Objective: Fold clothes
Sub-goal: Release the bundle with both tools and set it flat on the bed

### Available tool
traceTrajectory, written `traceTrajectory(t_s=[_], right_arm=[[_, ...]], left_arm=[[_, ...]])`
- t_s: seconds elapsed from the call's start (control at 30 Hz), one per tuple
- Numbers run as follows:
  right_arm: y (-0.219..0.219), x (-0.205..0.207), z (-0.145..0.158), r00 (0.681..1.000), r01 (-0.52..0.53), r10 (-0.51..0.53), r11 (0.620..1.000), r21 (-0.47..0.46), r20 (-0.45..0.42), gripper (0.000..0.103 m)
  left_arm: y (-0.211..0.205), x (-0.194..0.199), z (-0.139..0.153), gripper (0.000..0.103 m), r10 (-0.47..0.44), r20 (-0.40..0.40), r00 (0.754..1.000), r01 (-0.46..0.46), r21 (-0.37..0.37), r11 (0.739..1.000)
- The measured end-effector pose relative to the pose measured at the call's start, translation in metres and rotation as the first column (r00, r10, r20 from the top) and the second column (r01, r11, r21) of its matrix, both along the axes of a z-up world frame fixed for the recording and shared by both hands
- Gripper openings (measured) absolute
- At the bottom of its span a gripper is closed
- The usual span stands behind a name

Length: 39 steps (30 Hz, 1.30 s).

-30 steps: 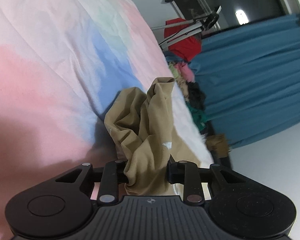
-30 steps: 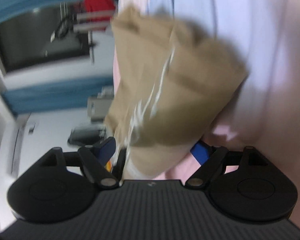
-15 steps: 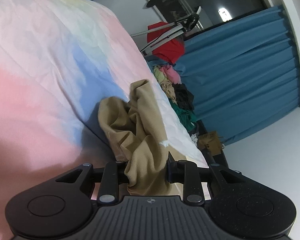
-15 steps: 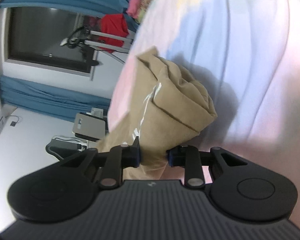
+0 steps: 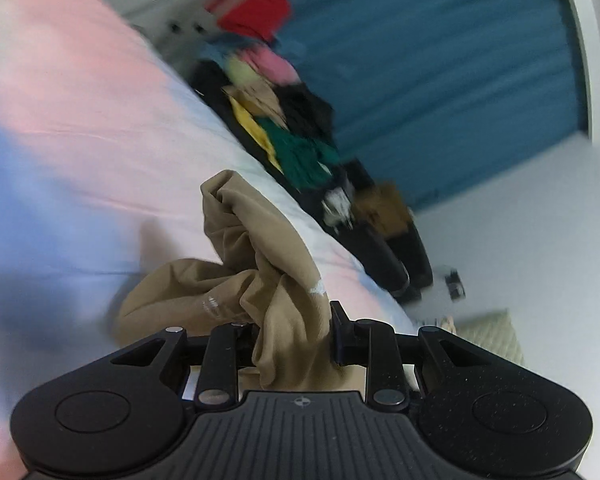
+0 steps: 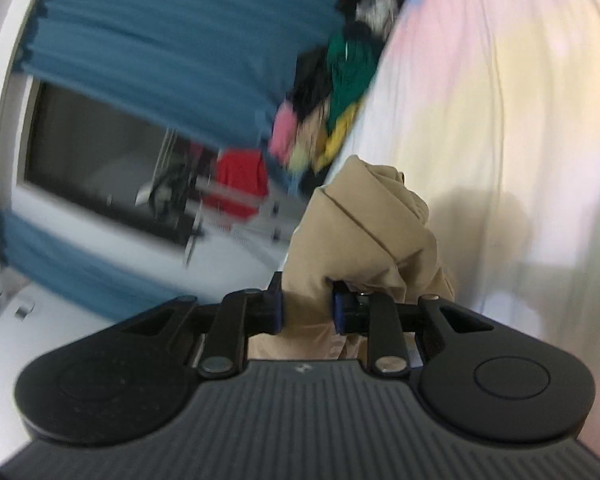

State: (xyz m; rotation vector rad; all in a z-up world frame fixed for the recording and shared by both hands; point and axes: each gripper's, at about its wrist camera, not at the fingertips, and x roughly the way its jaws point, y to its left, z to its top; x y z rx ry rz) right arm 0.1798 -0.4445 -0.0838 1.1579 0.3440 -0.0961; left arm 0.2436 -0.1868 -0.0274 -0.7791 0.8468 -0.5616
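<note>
left claw: our left gripper (image 5: 294, 338) is closed down on a bunch of the tan garment (image 5: 260, 264); the cloth fills the narrow gap between the two fingers (image 5: 340, 332).
right claw: our right gripper (image 6: 306, 306) is likewise pinched on the tan garment (image 6: 364, 232), its blue pads (image 6: 277, 300) pressed into the cloth from both sides.
garment: we see it crumpled and bunched, not laid flat; in the left view it trails from the claw out over the bed, with a small white mark near the right finger.
bed: the pastel sheet (image 5: 80, 128), pink, blue and white, lies under and beside the garment; in the right view we see it (image 6: 520, 100) with a shadow cast on it.
beyond the bed: a pile of clothes (image 5: 284, 120) in green, yellow, pink and black sits off the bed's edge, before a blue curtain (image 5: 440, 80); a red cloth (image 6: 240, 184) hangs on a rack.
sharpness: both backgrounds are blurred.
</note>
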Motion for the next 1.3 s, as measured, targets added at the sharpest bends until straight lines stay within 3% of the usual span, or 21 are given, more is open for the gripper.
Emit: traceTrajectory(t_s=[0.27, 0.47, 0.63, 0.77, 1.0, 1.1, 1.2, 1.3], right_arm=[[-0.130, 0.075, 0.035, 0.987, 0.163, -0.159, 0.975, -0.154, 0.035, 0.026], [-0.177, 0.095, 0.004, 0.977, 0.212, -0.211, 0.958, -0.191, 0.028, 0.026], [-0.173, 0.085, -0.034, 0.978, 0.196, -0.206, 0.944, -0.265, -0.012, 0.026], [-0.155, 0.071, -0.069, 0.978, 0.180, -0.200, 0.954, -0.239, -0.064, 0.026], [-0.120, 0.030, -0.124, 0.969, 0.141, -0.178, 0.968, -0.209, -0.172, 0.027], [-0.117, 0.021, -0.140, 0.960, 0.124, -0.161, 0.978, -0.168, -0.228, 0.031], [-0.116, 0.013, -0.132, 0.944, 0.130, -0.162, 0.983, -0.128, -0.286, 0.032], [-0.106, -0.001, -0.102, 0.921, 0.097, -0.169, 0.972, -0.214, -0.350, 0.032]], left_arm=[[-0.174, 0.099, 0.010, 0.028, -0.151, 0.064, 0.986, 0.152, -0.007, 0.988], [-0.235, 0.150, -0.033, 0.028, -0.251, 0.070, 0.965, 0.252, -0.005, 0.968], [-0.218, 0.145, -0.086, 0.029, -0.297, 0.042, 0.954, 0.297, 0.005, 0.955], [-0.196, 0.134, -0.136, 0.029, -0.312, -0.014, 0.950, 0.312, -0.008, 0.950], [-0.178, 0.107, -0.189, 0.038, -0.328, -0.078, 0.942, 0.336, 0.133, 0.933], [-0.173, 0.098, -0.193, 0.046, -0.315, -0.064, 0.947, 0.322, 0.200, 0.926], [-0.169, 0.087, -0.180, 0.049, -0.305, -0.039, 0.951, 0.305, 0.255, 0.918], [-0.162, 0.069, -0.148, 0.052, -0.299, 0.026, 0.954, 0.274, 0.326, 0.905]])
